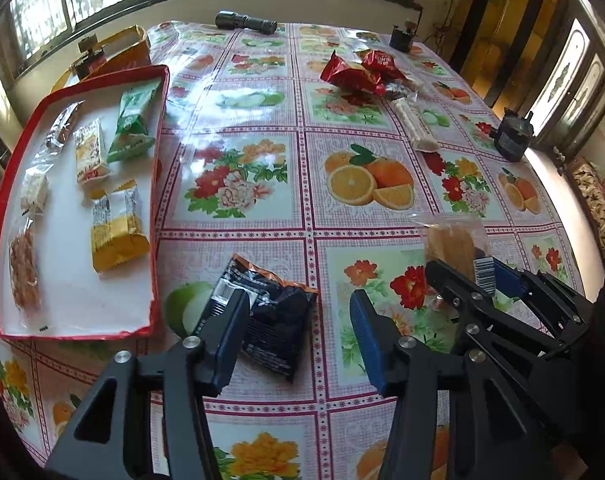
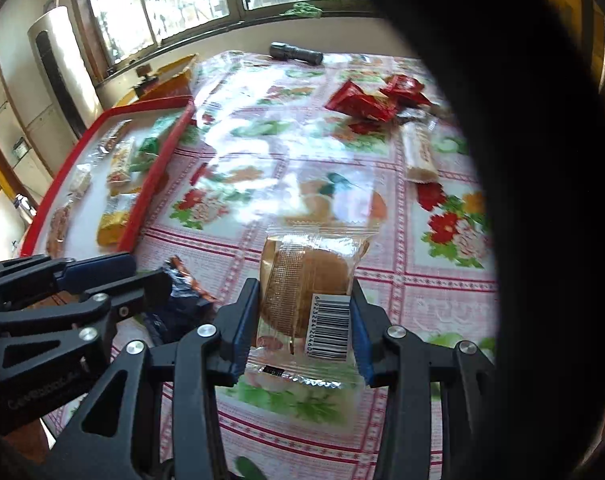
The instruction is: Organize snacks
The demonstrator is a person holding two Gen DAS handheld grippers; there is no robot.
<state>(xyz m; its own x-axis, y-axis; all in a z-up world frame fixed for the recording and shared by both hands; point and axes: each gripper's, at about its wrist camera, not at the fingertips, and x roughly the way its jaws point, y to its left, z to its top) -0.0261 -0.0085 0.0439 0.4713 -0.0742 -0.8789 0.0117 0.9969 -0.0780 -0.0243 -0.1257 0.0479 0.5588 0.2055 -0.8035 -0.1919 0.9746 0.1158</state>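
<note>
Right hand-held gripper (image 2: 304, 320) clamps wrapped cake (image 2: 302, 292); red tray (image 2: 150, 168) at 10 o'clock; left hand-held gripper (image 1: 298, 336) apart over black pkt (image 1: 270, 320).

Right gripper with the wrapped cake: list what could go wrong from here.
1. The right gripper pinches the clear-wrapped cake only at its near end, so the slick wrapper might slip or the cake get crushed.
2. The left gripper stands open beside it over the dark snack packet; carrying toward the red tray could make them collide.
</note>
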